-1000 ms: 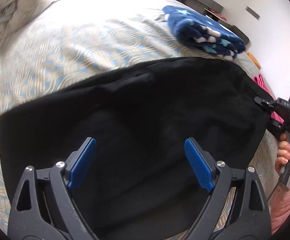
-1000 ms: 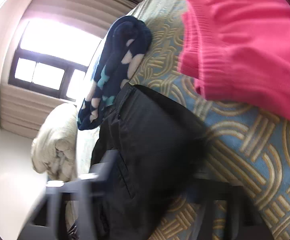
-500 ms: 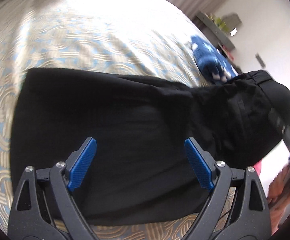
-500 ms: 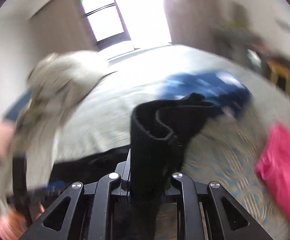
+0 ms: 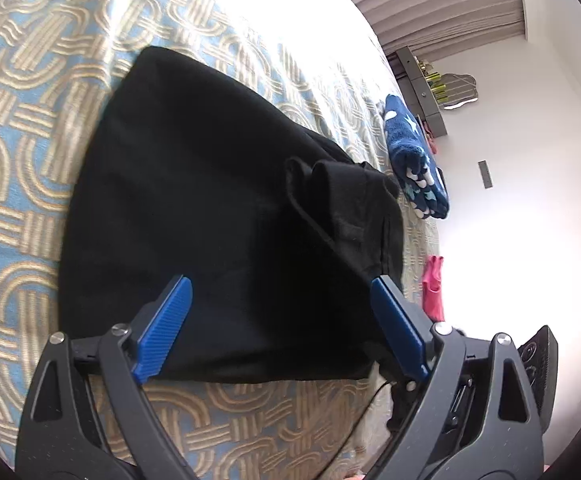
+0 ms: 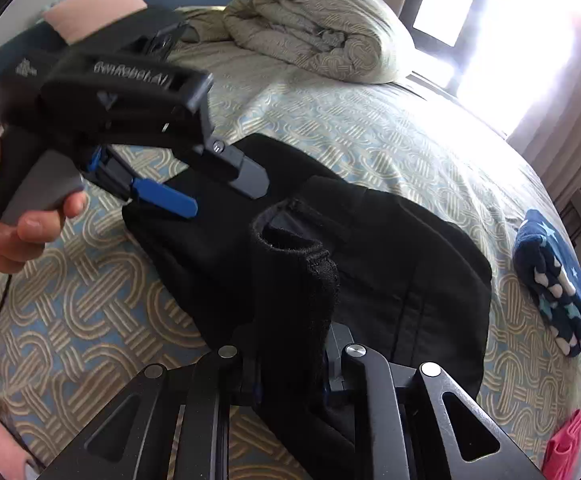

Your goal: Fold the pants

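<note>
Pants [image 5: 218, 216] lie on the bedspread [image 5: 22, 128]; right tongs [image 6: 290, 376] pinch their waistband, left tongs [image 5: 282, 324] spread

The pants [image 5: 218, 216] lie spread on the bedspread [image 5: 22, 128], which serves as the landmark here. On the pants, their waistband end [image 6: 294, 264] is folded over the lower layer and raised, clamped between the fingers of the right gripper [image 6: 290, 368]. The left gripper [image 5: 278, 320] hangs above the near edge of the pants, fingers apart, touching nothing. Beyond the pants, well apart, a folded blanket [image 5: 414, 160] rests on the bedspread, and a folded garment [image 5: 433, 288] lies near it by the same edge. A bundled duvet [image 6: 322, 28] sits at the bedspread's far end.
</note>
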A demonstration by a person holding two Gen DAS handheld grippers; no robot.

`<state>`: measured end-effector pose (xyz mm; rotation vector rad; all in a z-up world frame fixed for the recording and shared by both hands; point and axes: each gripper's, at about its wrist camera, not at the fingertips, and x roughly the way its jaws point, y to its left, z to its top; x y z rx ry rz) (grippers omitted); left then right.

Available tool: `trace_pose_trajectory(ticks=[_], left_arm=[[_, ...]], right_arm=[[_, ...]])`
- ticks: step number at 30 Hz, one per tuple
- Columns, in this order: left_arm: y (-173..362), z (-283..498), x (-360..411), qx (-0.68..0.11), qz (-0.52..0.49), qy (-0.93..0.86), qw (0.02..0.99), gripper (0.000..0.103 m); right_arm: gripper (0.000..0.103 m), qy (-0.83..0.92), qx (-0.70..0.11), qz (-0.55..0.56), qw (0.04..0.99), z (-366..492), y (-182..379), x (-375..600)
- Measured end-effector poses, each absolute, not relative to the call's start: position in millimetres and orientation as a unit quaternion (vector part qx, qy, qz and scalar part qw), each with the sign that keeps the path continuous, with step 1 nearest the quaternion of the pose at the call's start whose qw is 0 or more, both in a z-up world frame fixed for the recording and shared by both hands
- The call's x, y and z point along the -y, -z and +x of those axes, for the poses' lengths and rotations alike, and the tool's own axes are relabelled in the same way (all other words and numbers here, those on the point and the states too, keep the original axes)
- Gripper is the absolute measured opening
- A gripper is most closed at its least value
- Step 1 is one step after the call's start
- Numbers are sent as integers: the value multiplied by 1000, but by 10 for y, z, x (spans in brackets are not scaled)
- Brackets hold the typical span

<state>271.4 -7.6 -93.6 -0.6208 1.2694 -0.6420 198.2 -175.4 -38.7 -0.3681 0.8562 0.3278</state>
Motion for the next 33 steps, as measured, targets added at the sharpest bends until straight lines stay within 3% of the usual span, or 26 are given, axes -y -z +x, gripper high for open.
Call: trace_pose_trajectory(ticks=[11, 17, 18, 19, 21, 25, 28, 29, 33], left_arm=[[749, 2870, 517, -573, -302, 329, 687, 95], [950, 2929, 858, -628, -270, 300, 666, 93], [980, 2933, 898, -630, -276, 298, 662, 85], [984, 2948, 968, -630, -270, 304, 662, 60], [962, 2962, 1061, -631, -226, 307, 676, 25], [813, 2894, 1155, -610, -159, 317, 709, 23], [737, 2855, 1138, -597, -136, 313, 726, 23], [725, 2845, 1116, -594, -132, 312, 729, 23], [629, 2793, 1039, -576, -98, 304, 752, 23]], right_arm=[[19, -147, -400, -186, 885, 1902, 301, 1782], [19, -145, -392, -202, 886, 1835, 291, 1686], [19, -145, -393, -201, 886, 1841, 297, 1683], [19, -146, -396, -200, 884, 1848, 304, 1679], [19, -150, -405, -197, 880, 1846, 325, 1672], [27, -175, -431, -164, 870, 1872, 325, 1800], [51, -189, -444, -122, 867, 1872, 268, 2007], [54, -200, -450, -96, 865, 1873, 236, 2130], [58, -203, -461, -14, 864, 1909, 139, 2561]])
